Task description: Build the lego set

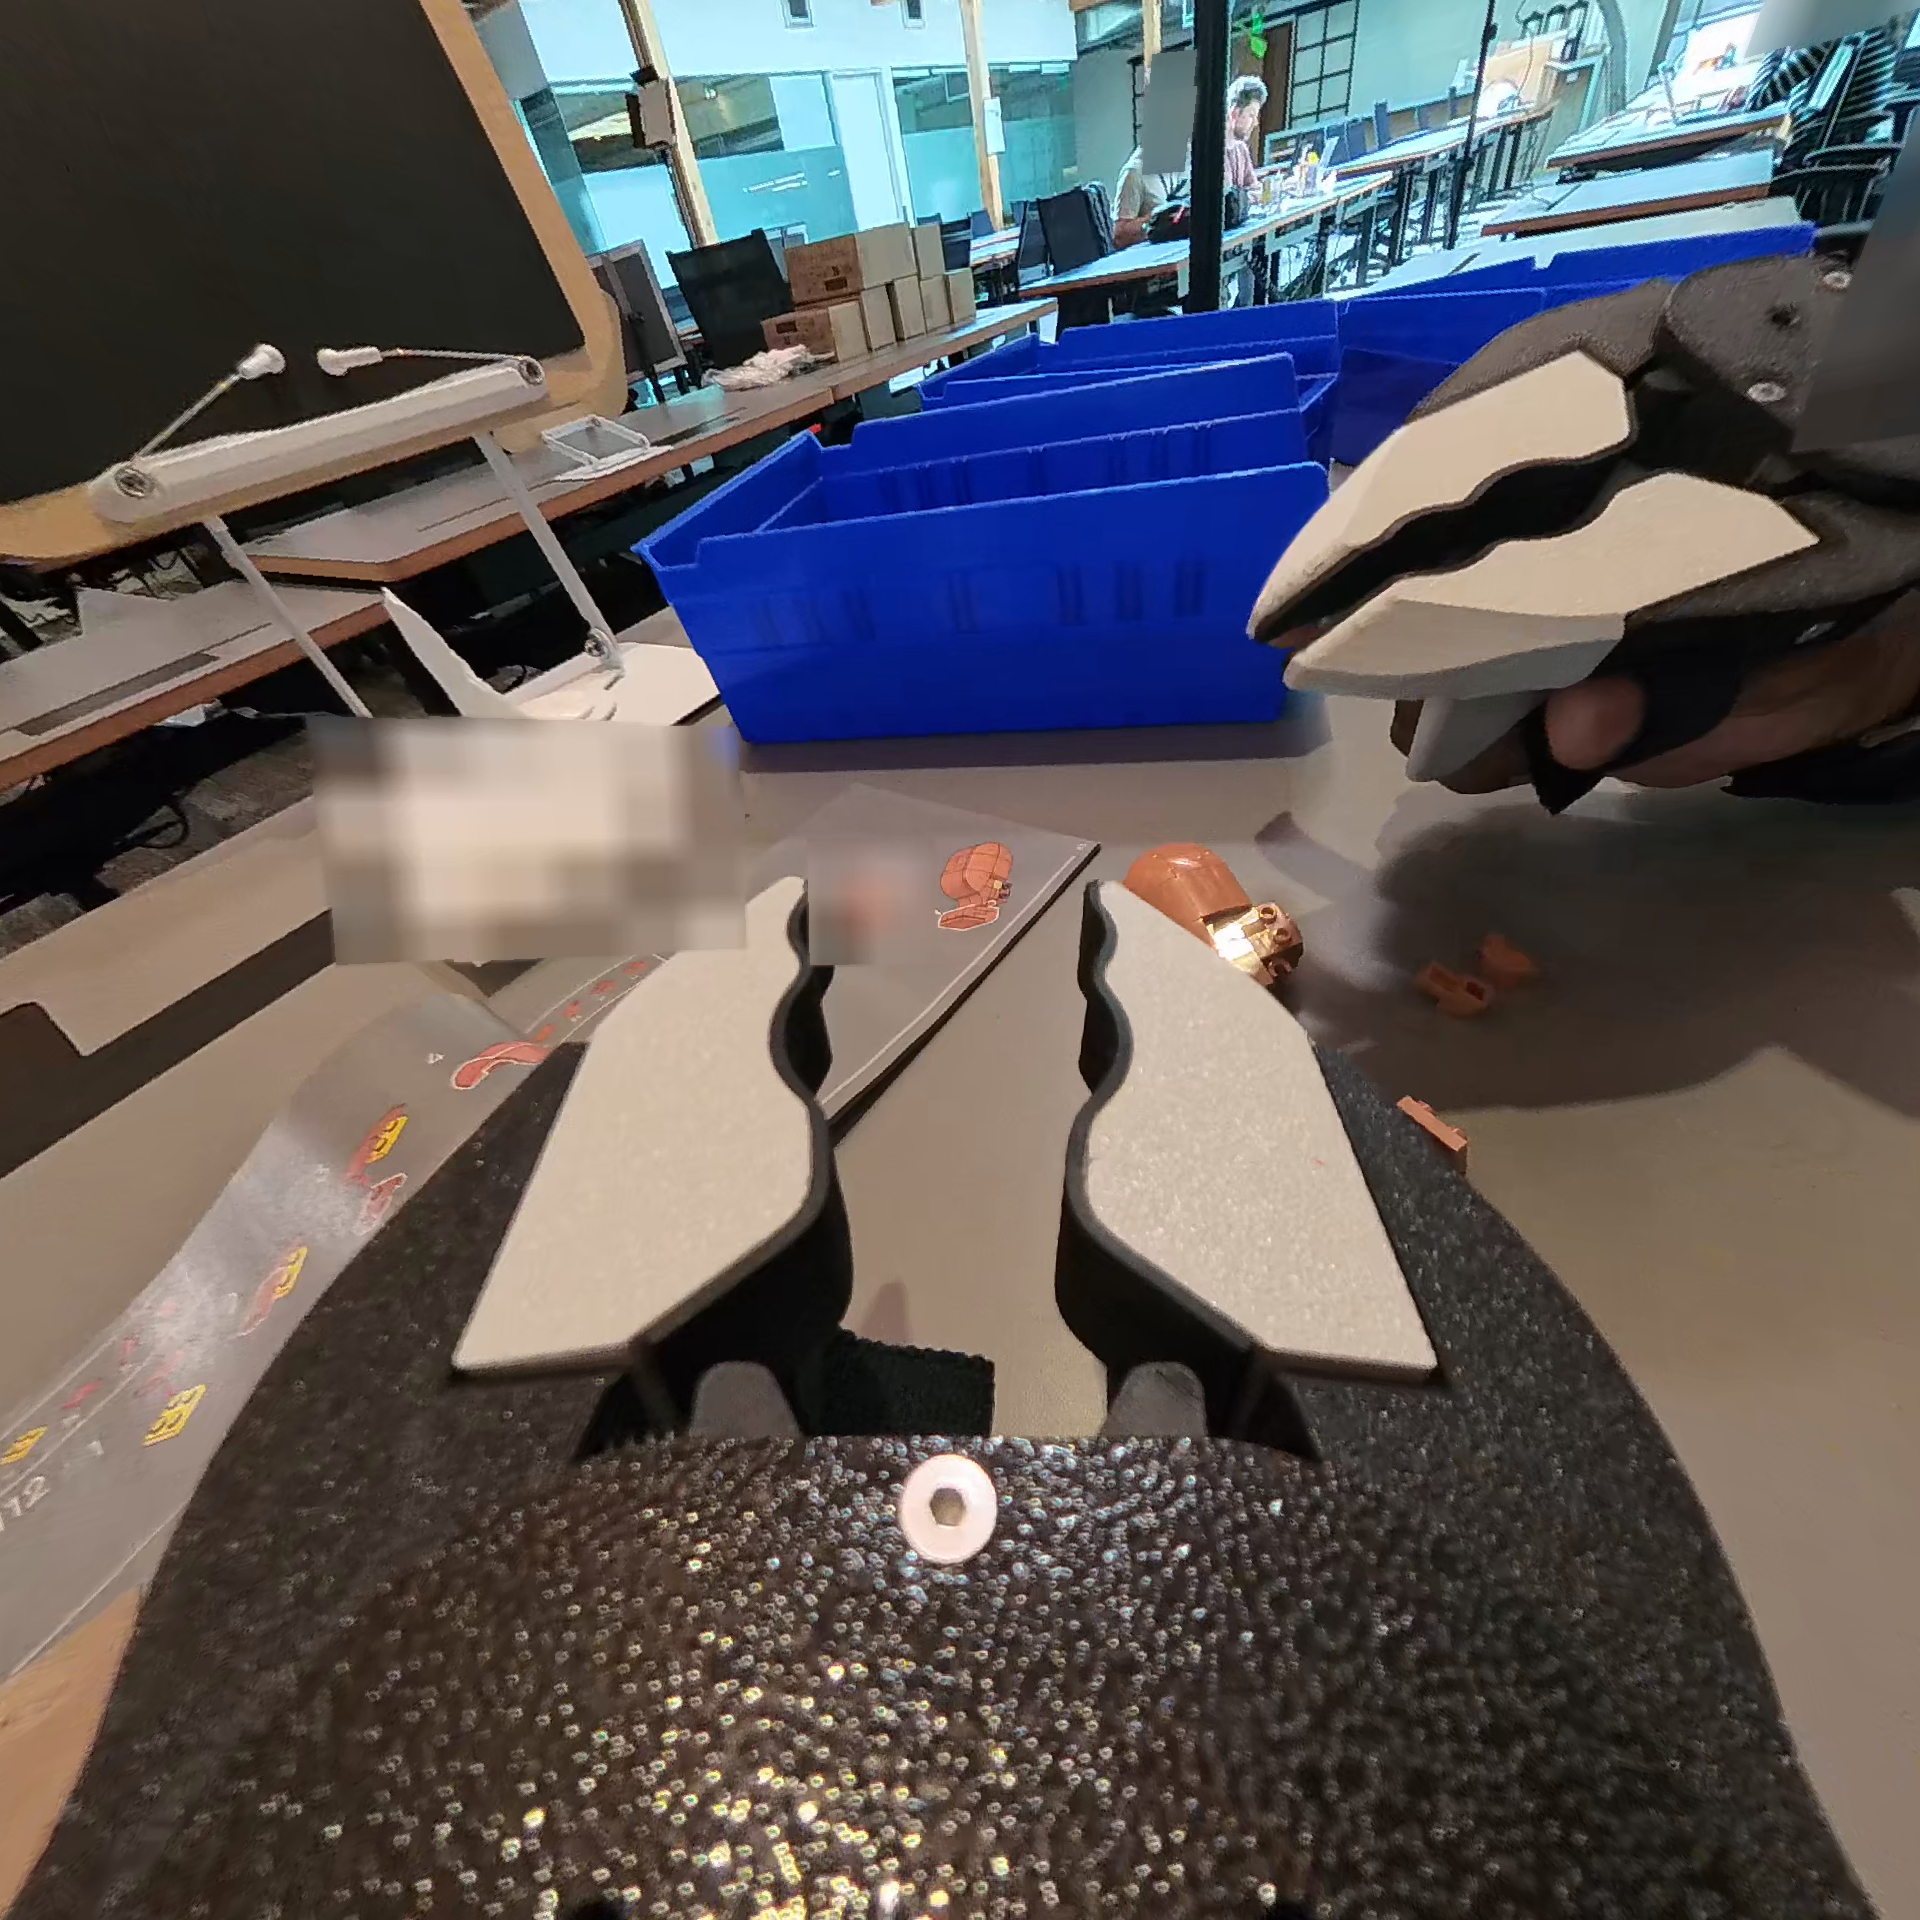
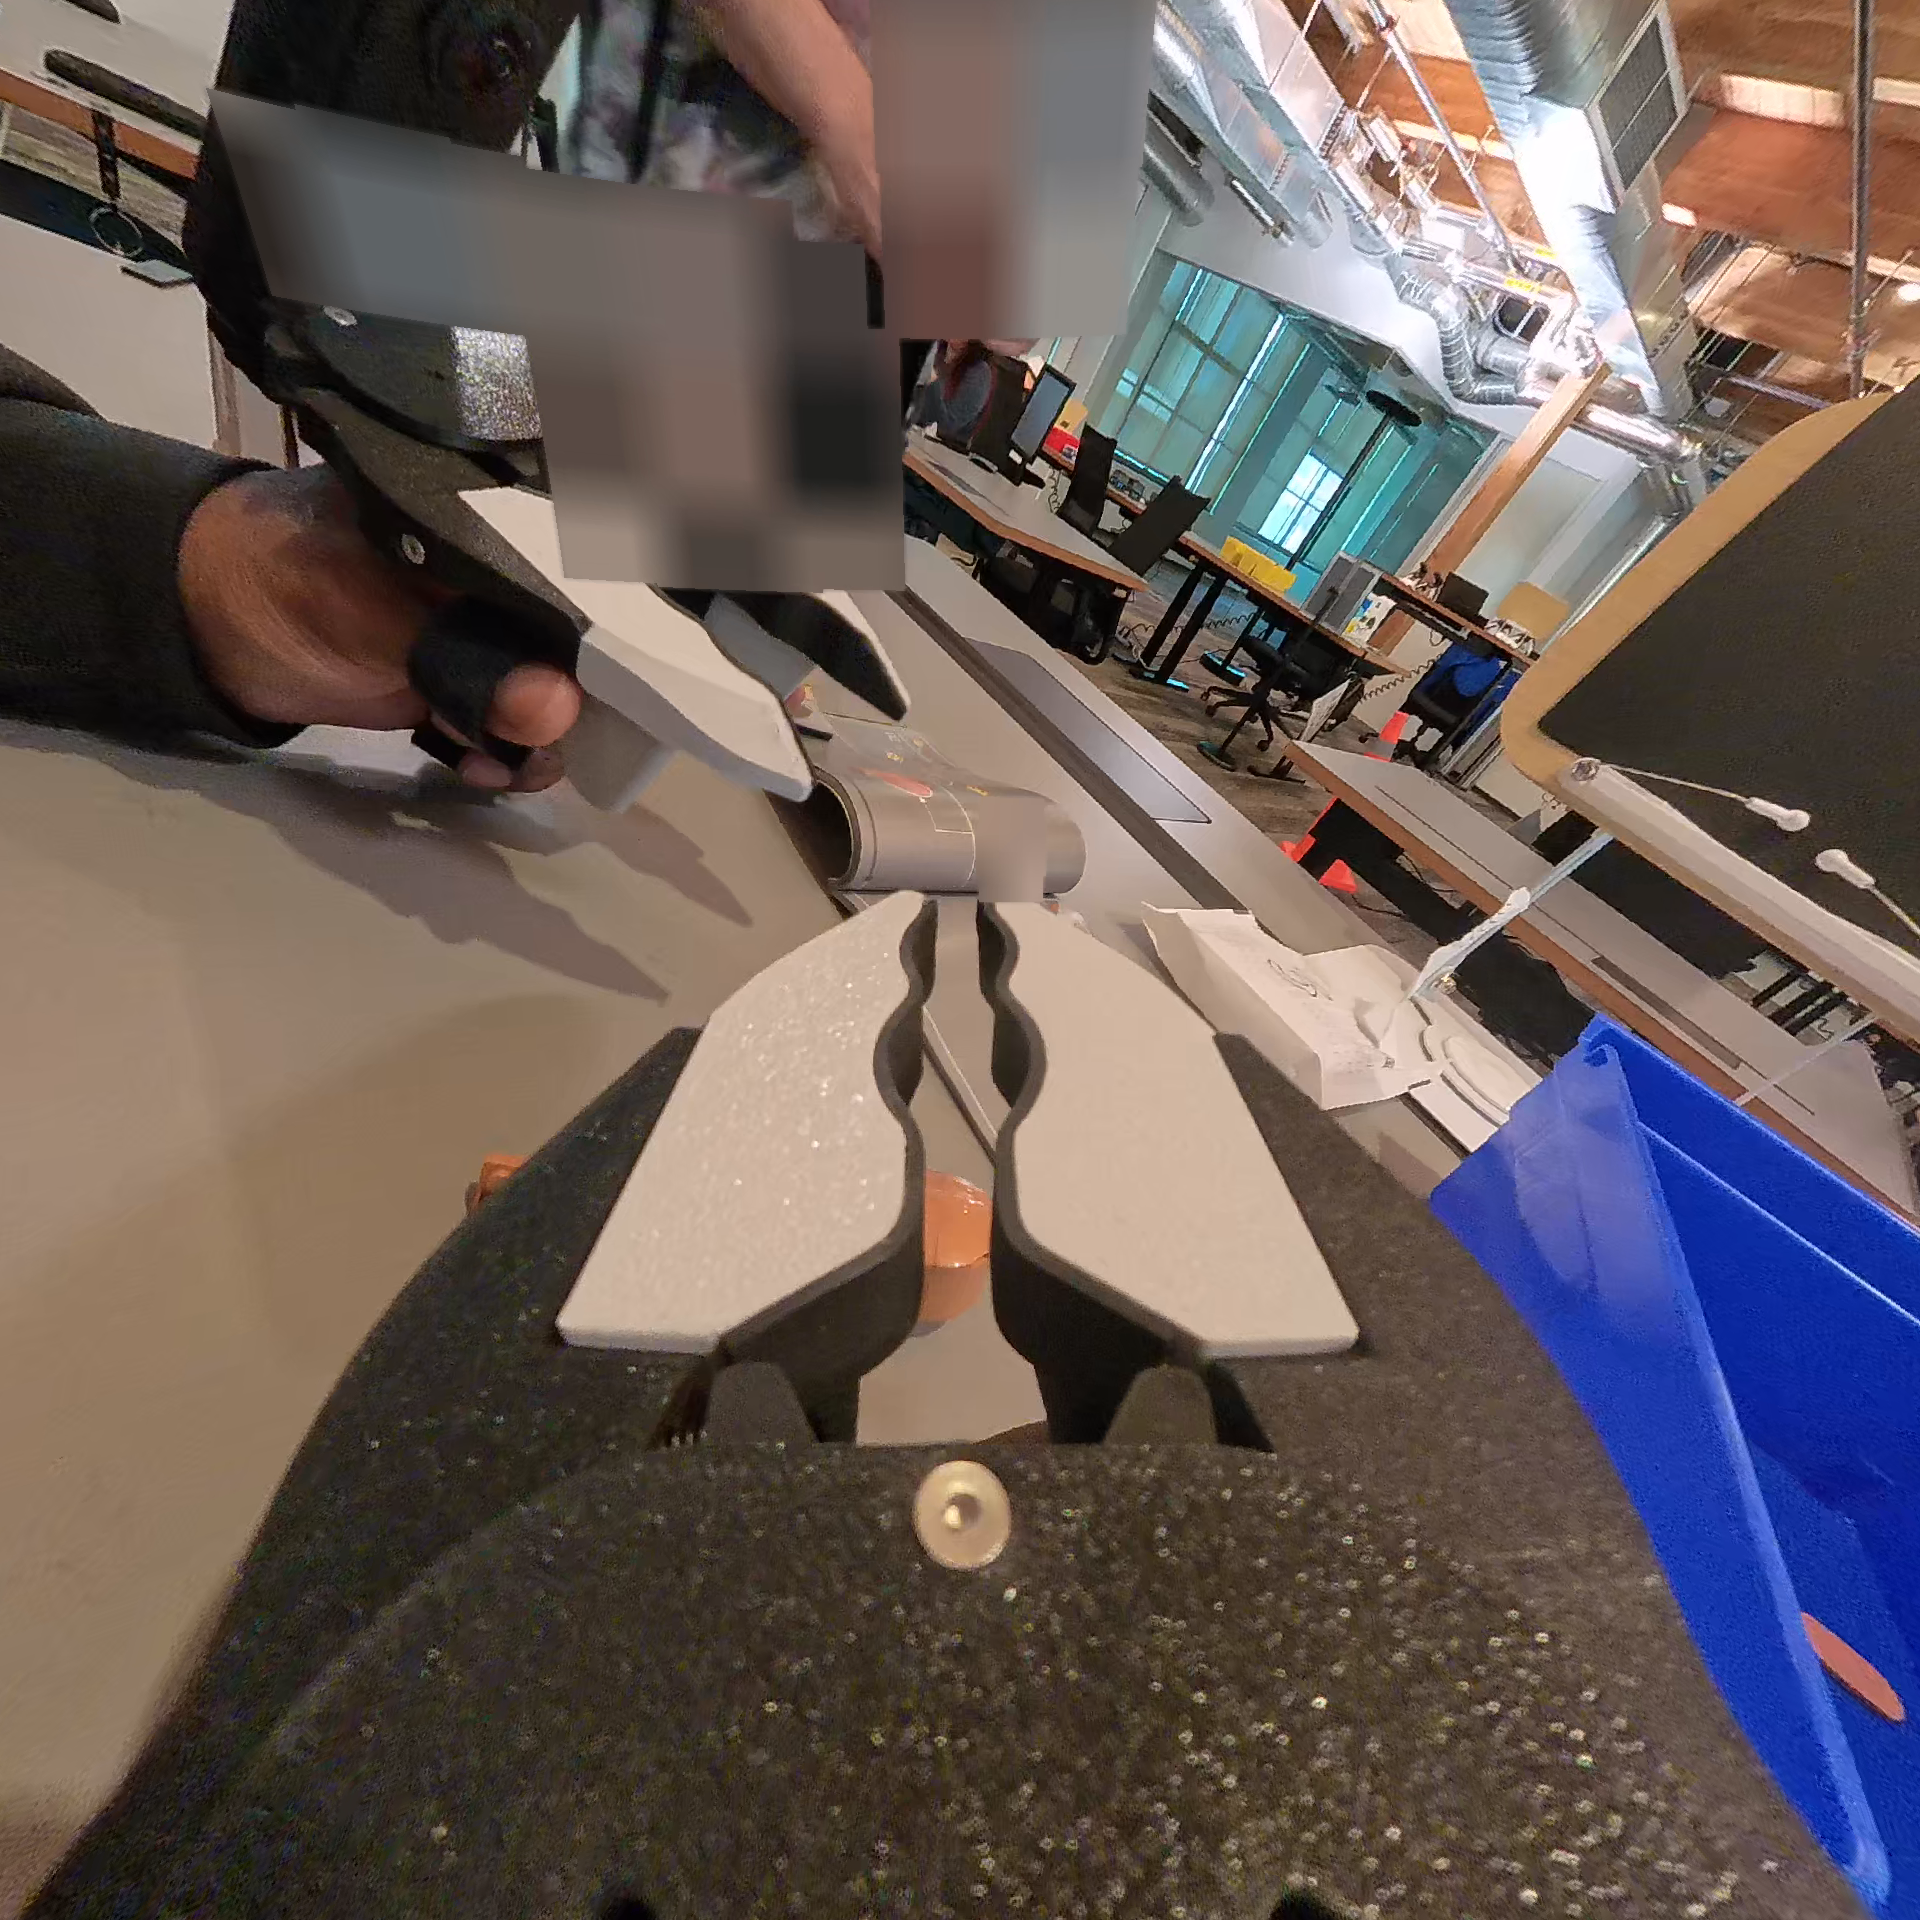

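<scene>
My left gripper (image 1: 945, 904) is open and empty, low over the grey table (image 1: 1662, 1195). A brown rounded lego assembly (image 1: 1216, 904) lies just beyond its right fingertip. Small brown lego pieces (image 1: 1465, 982) lie to the right of it, and one more piece (image 1: 1434, 1122) lies nearer. My right gripper (image 1: 1278, 644) hovers at the upper right, closed to a narrow slit with nothing between its fingers. In the right wrist view the right gripper (image 2: 951, 920) is above the brown assembly (image 2: 951, 1236), which shows through the slit. The left gripper (image 2: 847, 743) faces it, held by a hand.
An open instruction booklet (image 1: 935, 935) lies ahead of my left gripper and also shows in the right wrist view (image 2: 935, 821). Blue bins (image 1: 987, 592) stand at the back; one bin (image 2: 1714, 1351) holds a brown piece (image 2: 1860, 1683). A black board on a white stand (image 1: 312, 436) stands at the left.
</scene>
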